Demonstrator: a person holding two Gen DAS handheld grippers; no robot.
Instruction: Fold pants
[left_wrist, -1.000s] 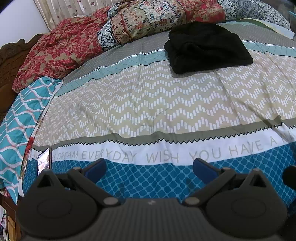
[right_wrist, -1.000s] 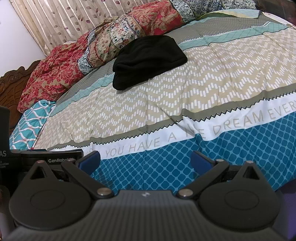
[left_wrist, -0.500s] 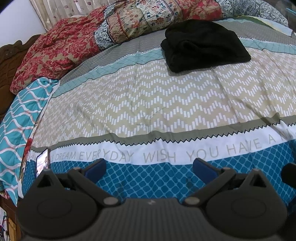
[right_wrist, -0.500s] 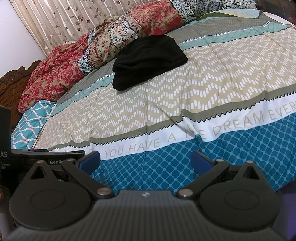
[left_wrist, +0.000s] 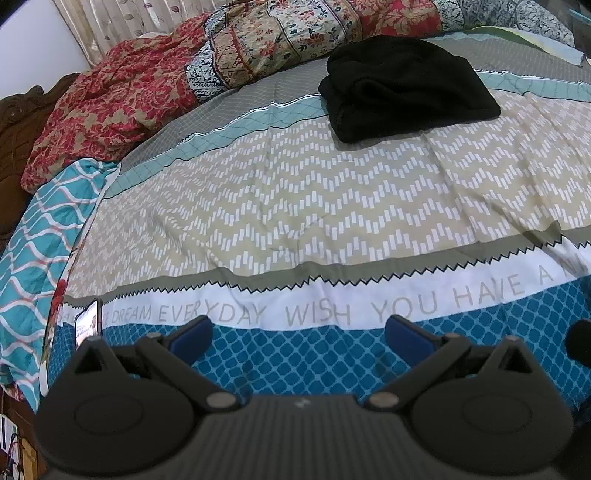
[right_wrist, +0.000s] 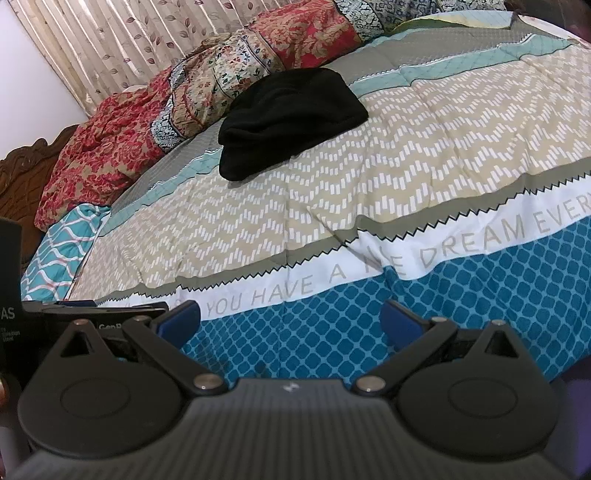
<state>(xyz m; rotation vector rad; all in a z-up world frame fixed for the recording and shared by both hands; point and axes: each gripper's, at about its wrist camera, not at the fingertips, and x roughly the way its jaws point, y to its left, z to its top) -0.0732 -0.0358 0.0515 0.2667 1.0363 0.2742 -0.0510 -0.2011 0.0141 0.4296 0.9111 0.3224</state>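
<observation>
Bed: I see one bed, spread with a patterned bedsheet (left_wrist: 295, 206) in zigzag, grey, white-lettered and blue-lattice bands; it fills most of both views.
Bedding pile: one heap of red and floral quilts (left_wrist: 229, 62) along the far edge, under a leaf-print curtain (right_wrist: 122, 48); I cannot count the separate pieces.
Headboard: one carved wooden headboard (left_wrist: 18, 122) at the far left.
Pants: one pair of black pants (left_wrist: 402, 88), lying on the far half of the bed where the zigzag band meets the teal stripe, just in front of the quilts and well apart from both grippers. In the right wrist view I find them left of centre (right_wrist: 288, 122).
Progress: I judge the pants already a compact layered bundle, edges roughly squared, so the folding looks done or nearly so; whether a last fold or smoothing is left I cannot tell from here.
Left gripper: one left gripper (left_wrist: 299, 332), jaws spread wide and holding nothing, over the blue lattice band at the near edge.
Right gripper: one right gripper (right_wrist: 291, 319), jaws likewise released and empty, over the same band, beside the left one.
Phone: one phone (left_wrist: 88, 326), screen lit, at the near left corner of the bed.
</observation>
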